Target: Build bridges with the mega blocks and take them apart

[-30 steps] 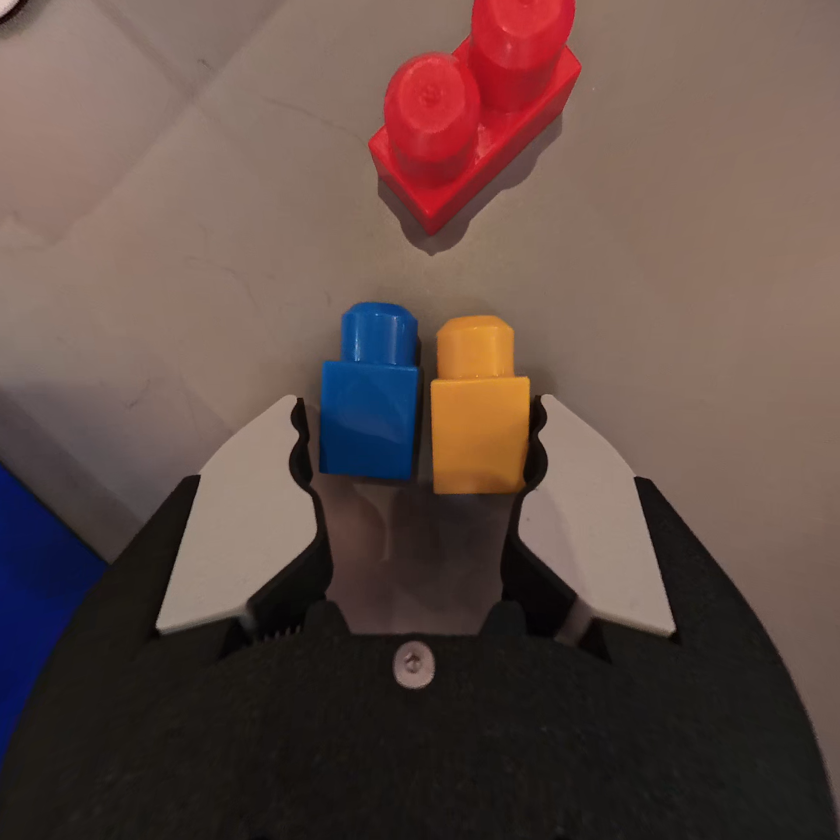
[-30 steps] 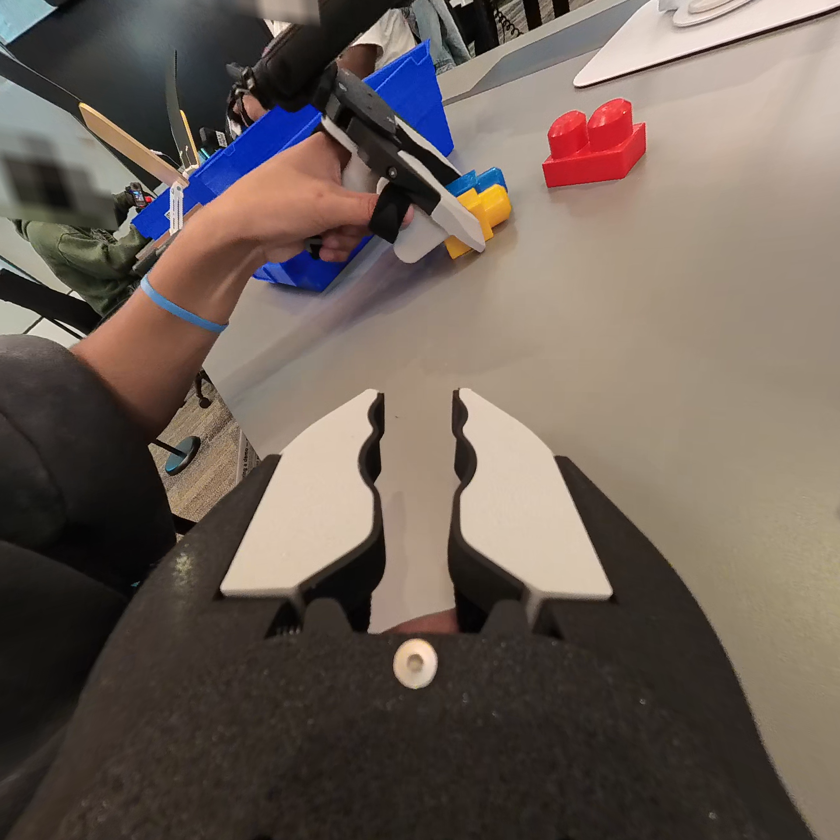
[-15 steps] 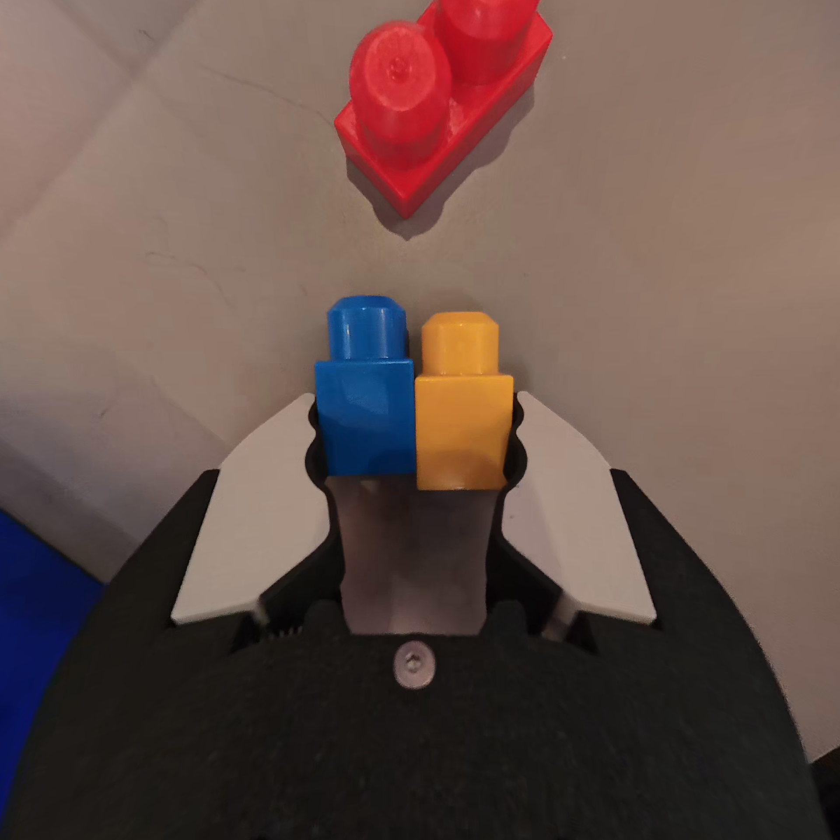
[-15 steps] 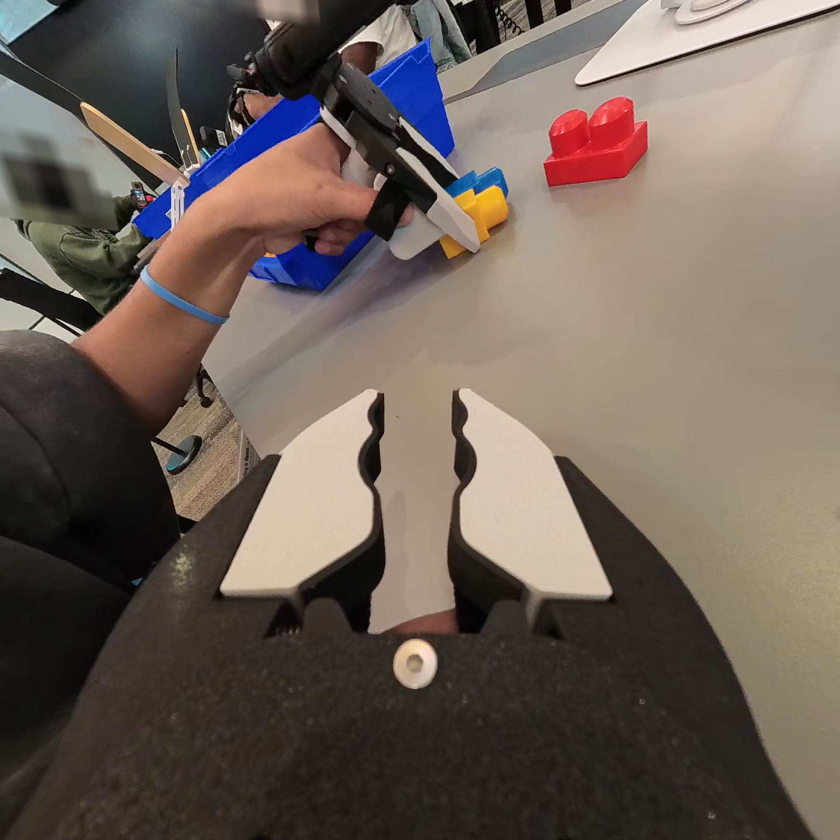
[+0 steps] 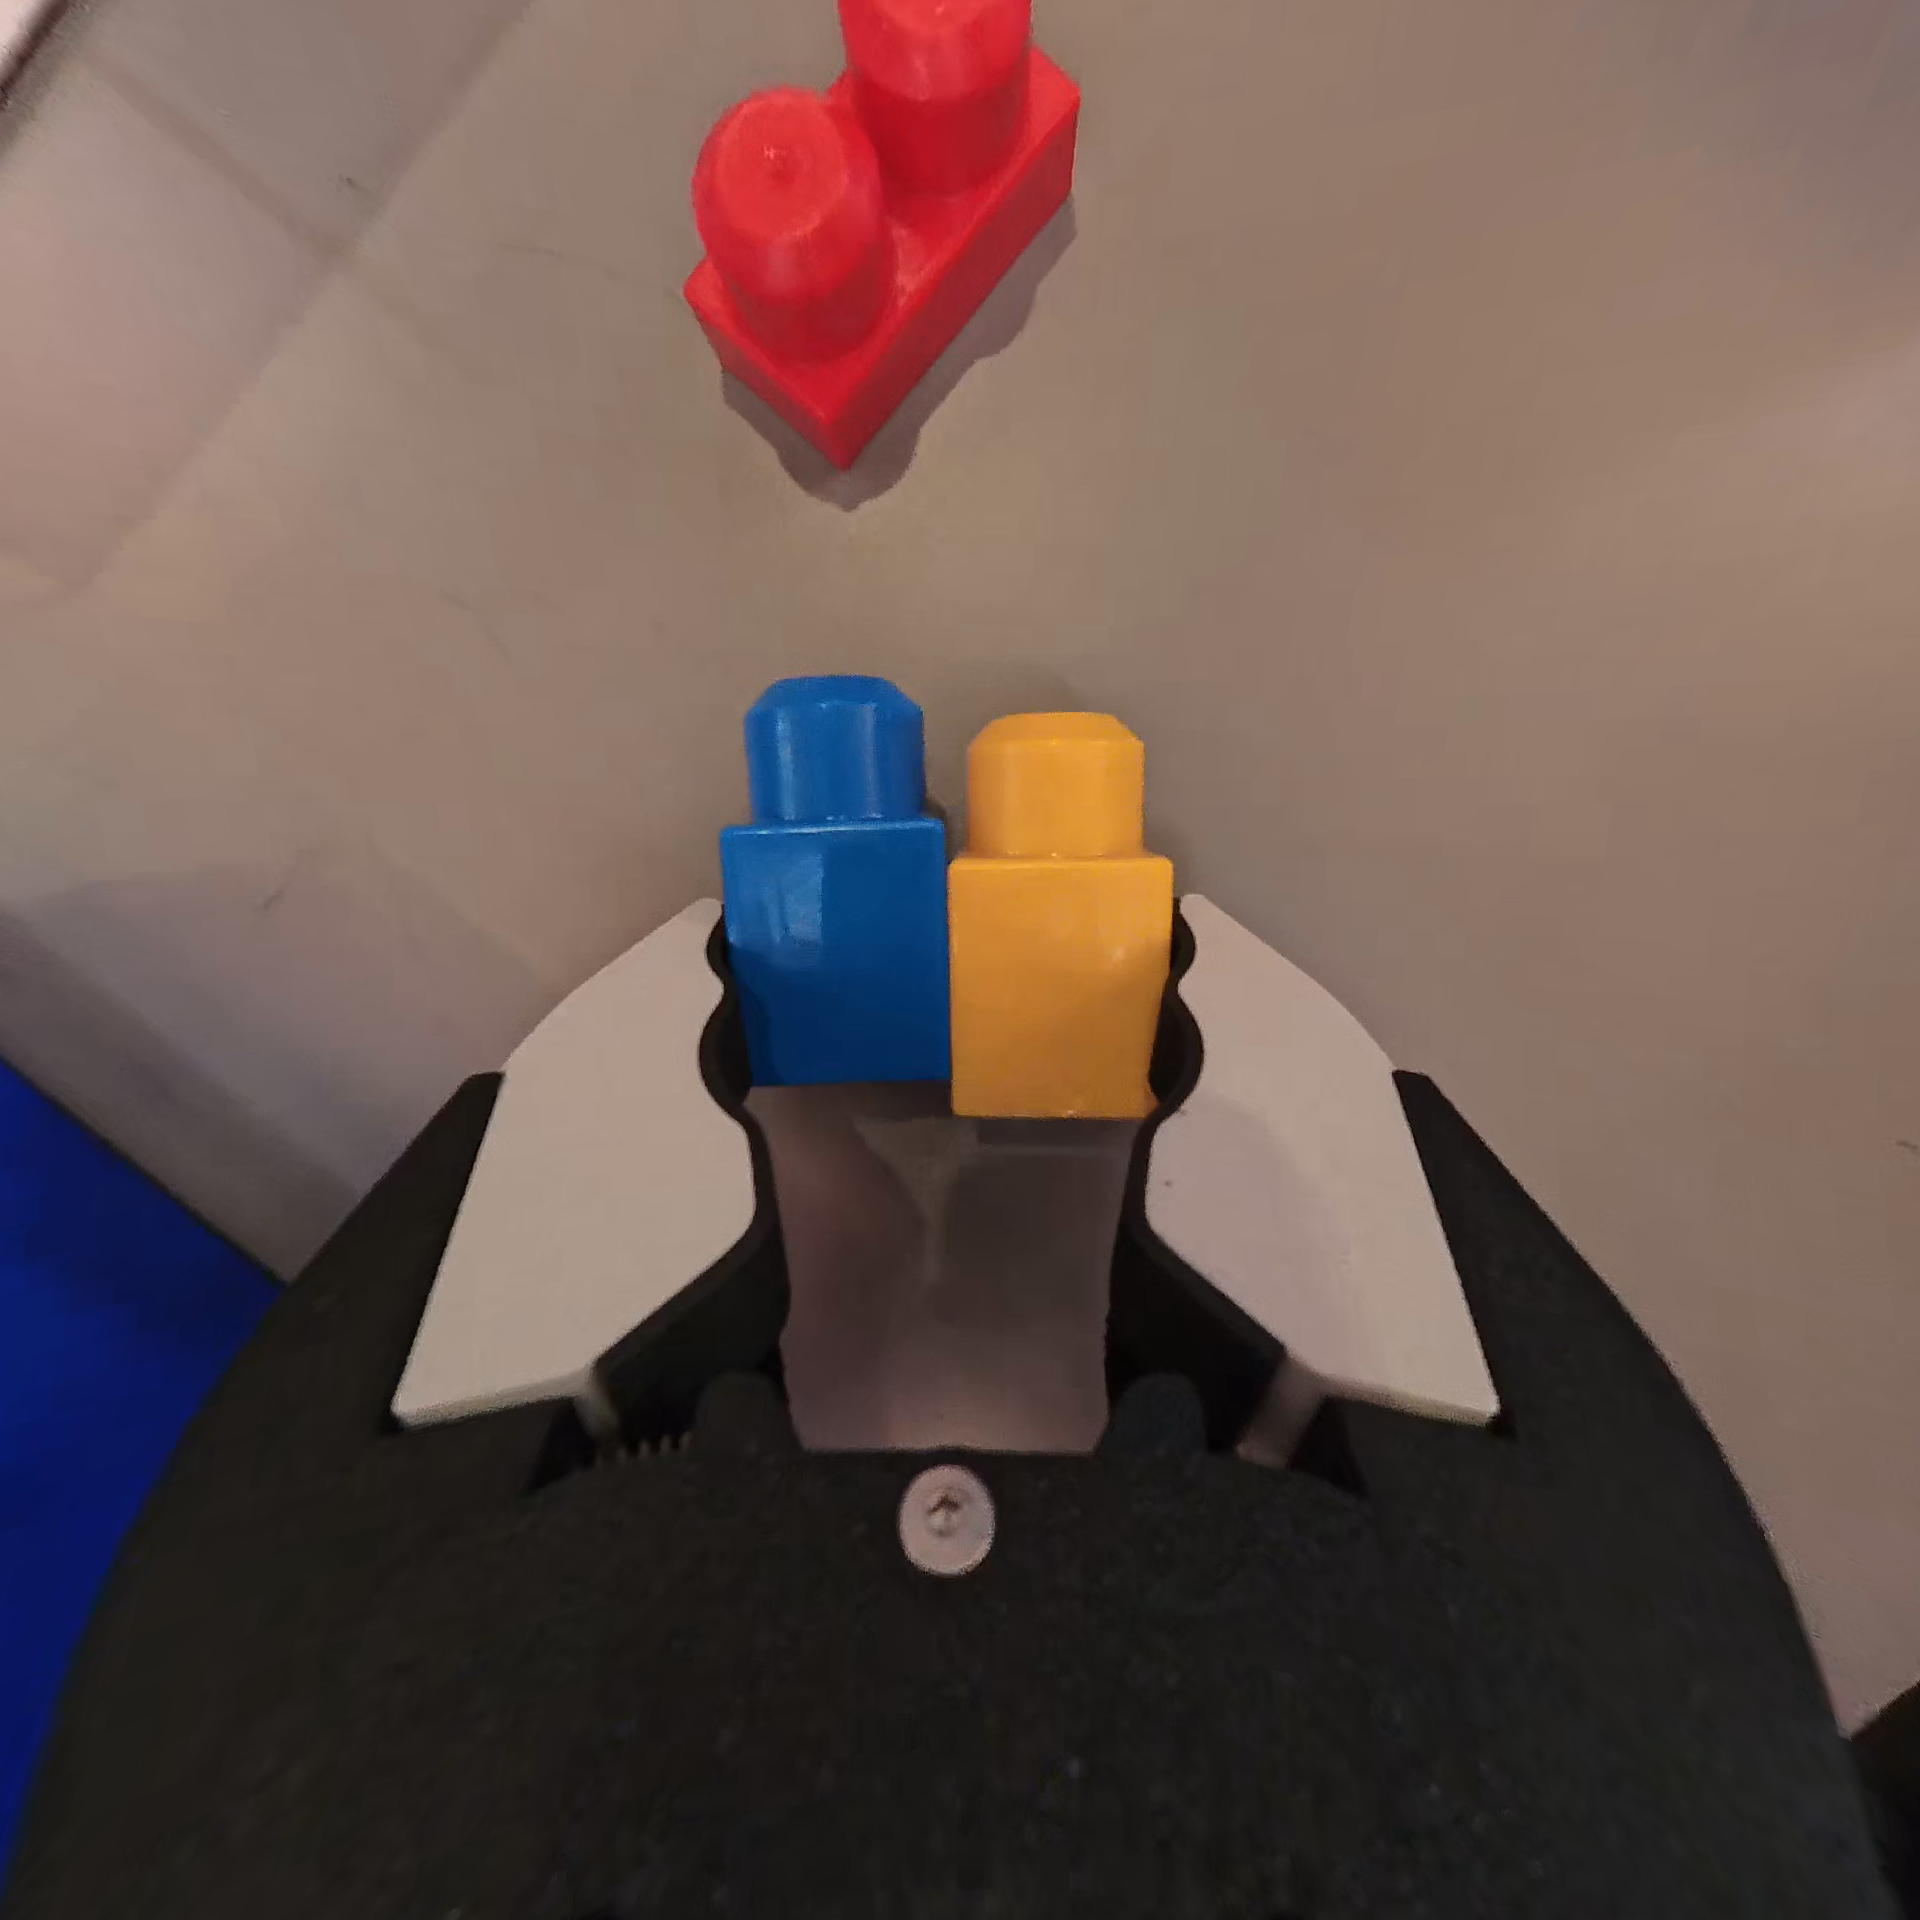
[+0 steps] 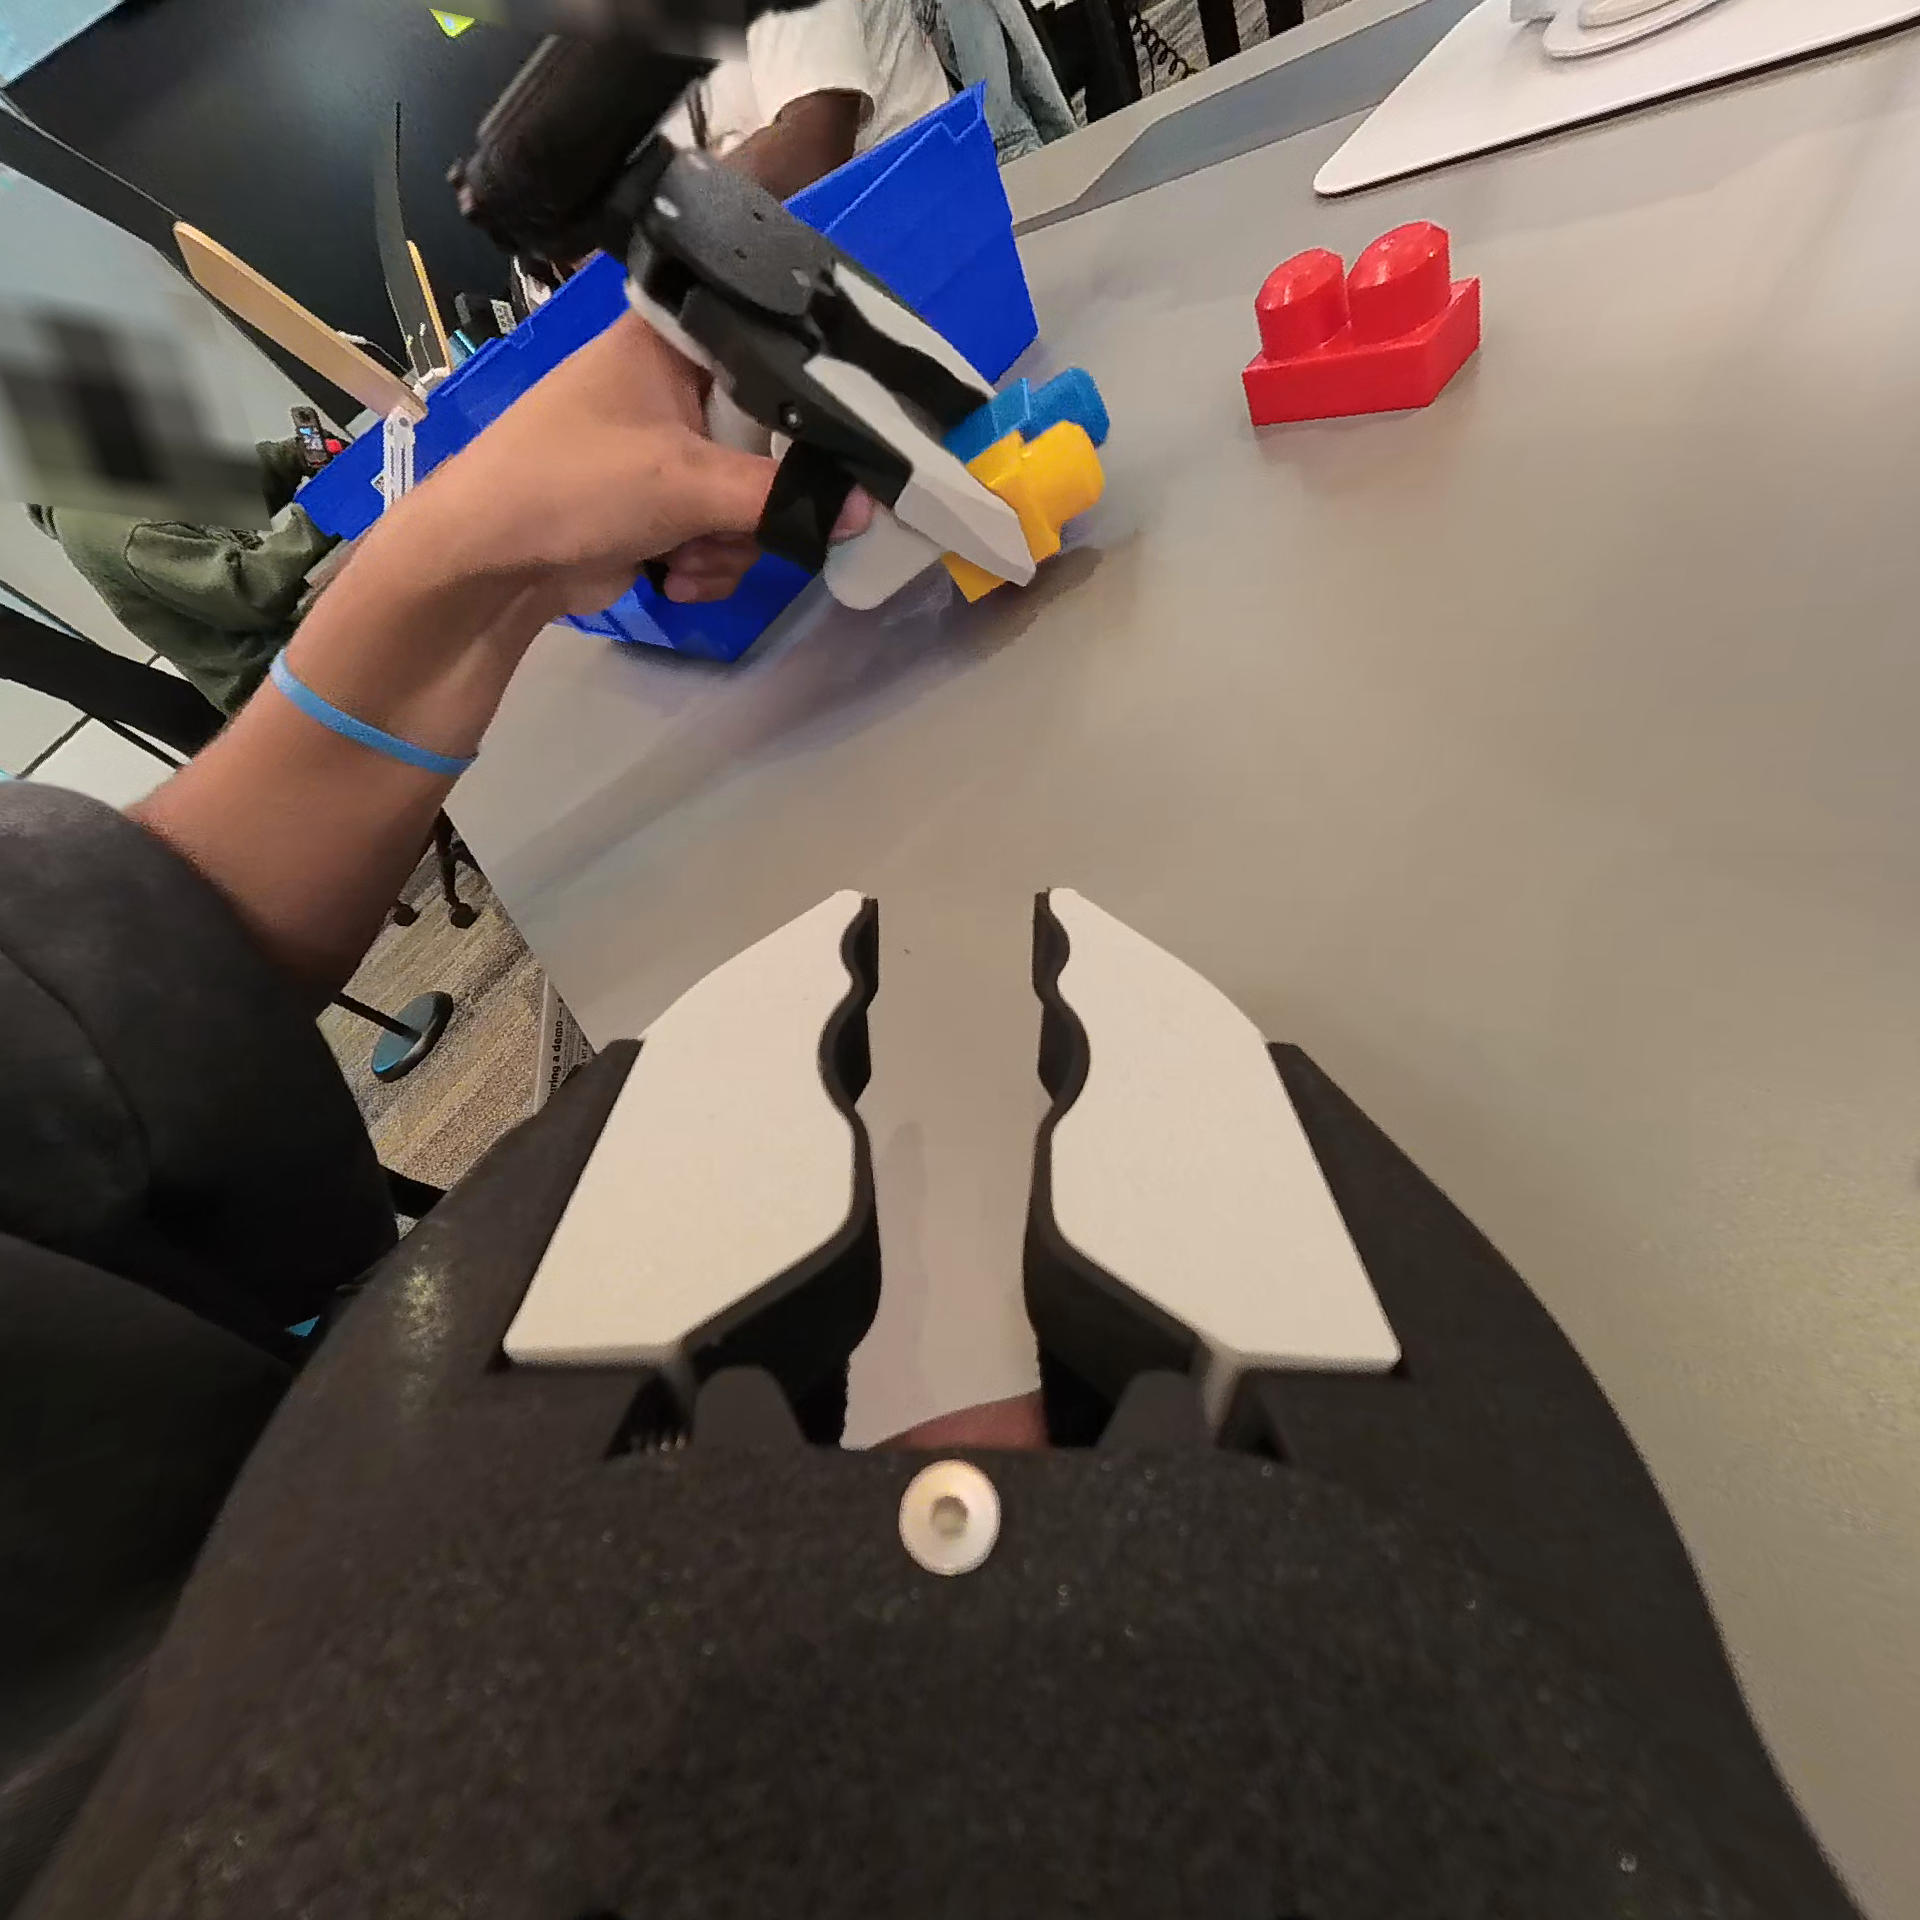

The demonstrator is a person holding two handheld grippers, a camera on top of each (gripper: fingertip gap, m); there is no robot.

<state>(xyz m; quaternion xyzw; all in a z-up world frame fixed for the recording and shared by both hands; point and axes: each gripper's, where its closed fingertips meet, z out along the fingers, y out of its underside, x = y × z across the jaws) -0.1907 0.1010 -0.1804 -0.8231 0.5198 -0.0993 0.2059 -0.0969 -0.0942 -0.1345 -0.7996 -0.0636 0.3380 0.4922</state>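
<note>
The left tool (image 5: 951,935) is clamped on two single-stud blocks pressed side by side: a blue block (image 5: 836,935) against its left finger and a yellow block (image 5: 1055,966) against its right finger. In the right wrist view the pair looks lifted a little off the counter (image 6: 1455,831), studs pointing away from the hand (image 6: 582,499) that holds the tool; whether the lower corner touches the surface is unclear.

Farther along the counter, well apart from the held pair, a red two-stud block (image 5: 883,239) sits flat with its studs up.

The right tool (image 6: 954,914) hangs low over the near part of the counter, its fingers parted with a narrow gap and nothing between them.

The counter is smooth, matte grey. A blue bin (image 6: 904,239) stands at its left edge, just behind the left tool. A white mat (image 6: 1558,94) lies at the far right. Beyond the left edge are patterned carpet (image 6: 468,1070), a round chair base and seated people.
</note>
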